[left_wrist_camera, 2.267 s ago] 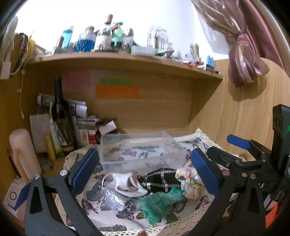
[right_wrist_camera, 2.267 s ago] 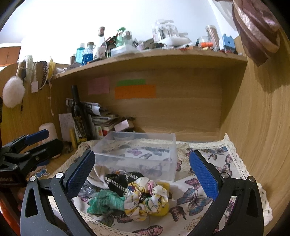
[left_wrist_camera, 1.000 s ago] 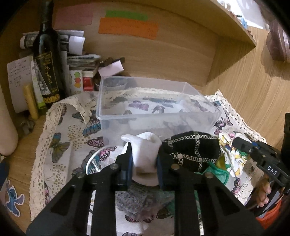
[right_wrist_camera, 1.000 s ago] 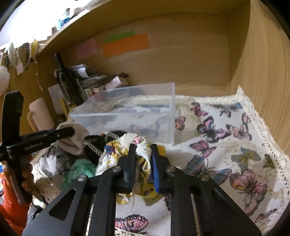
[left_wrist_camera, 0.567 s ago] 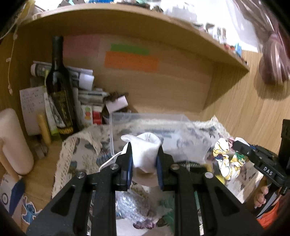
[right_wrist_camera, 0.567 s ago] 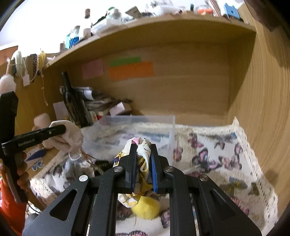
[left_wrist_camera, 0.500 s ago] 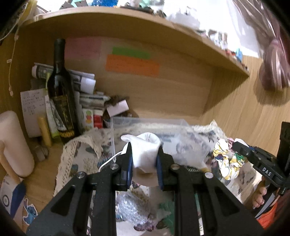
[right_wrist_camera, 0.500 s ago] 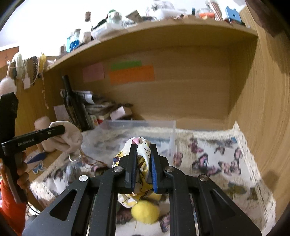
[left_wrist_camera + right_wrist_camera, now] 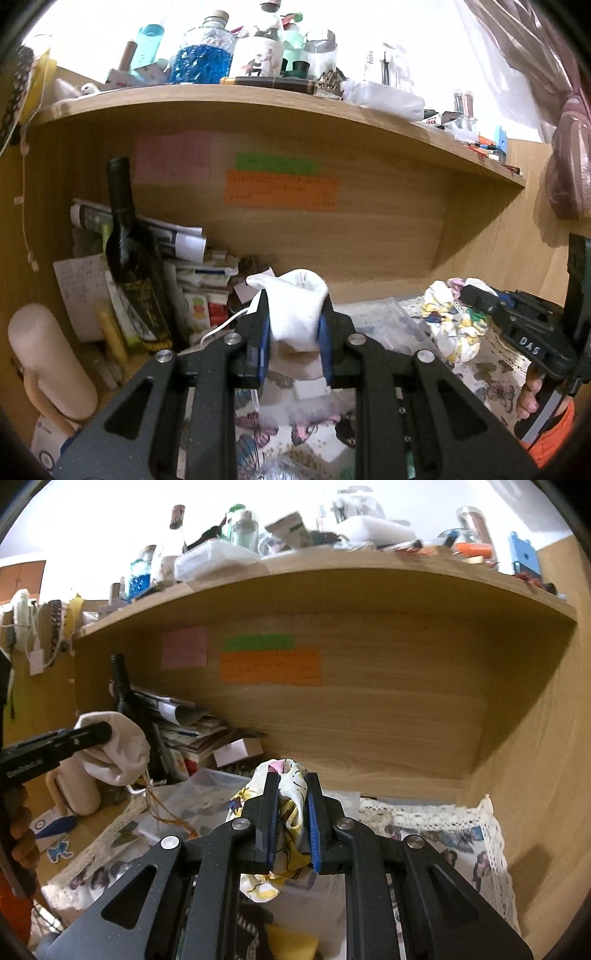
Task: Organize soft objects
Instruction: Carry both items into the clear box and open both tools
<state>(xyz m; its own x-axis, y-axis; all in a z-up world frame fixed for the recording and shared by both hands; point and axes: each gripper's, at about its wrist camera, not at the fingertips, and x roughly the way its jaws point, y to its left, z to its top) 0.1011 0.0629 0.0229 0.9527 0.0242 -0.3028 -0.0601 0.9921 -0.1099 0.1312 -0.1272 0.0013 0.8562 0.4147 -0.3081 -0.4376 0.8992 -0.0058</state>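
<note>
My left gripper (image 9: pixel 292 317) pinches a white cloth pouch (image 9: pixel 293 314), raised above the butterfly-print cloth (image 9: pixel 436 834). My right gripper (image 9: pixel 291 797) clamps a floral scrunchie (image 9: pixel 286 808), held aloft near the clear plastic bin (image 9: pixel 207 786).

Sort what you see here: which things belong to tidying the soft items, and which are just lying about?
Job: white pouch in left gripper; floral scrunchie in right gripper; clear plastic box.

Lying about: wine bottle; sticky notes; shelf bottles.
</note>
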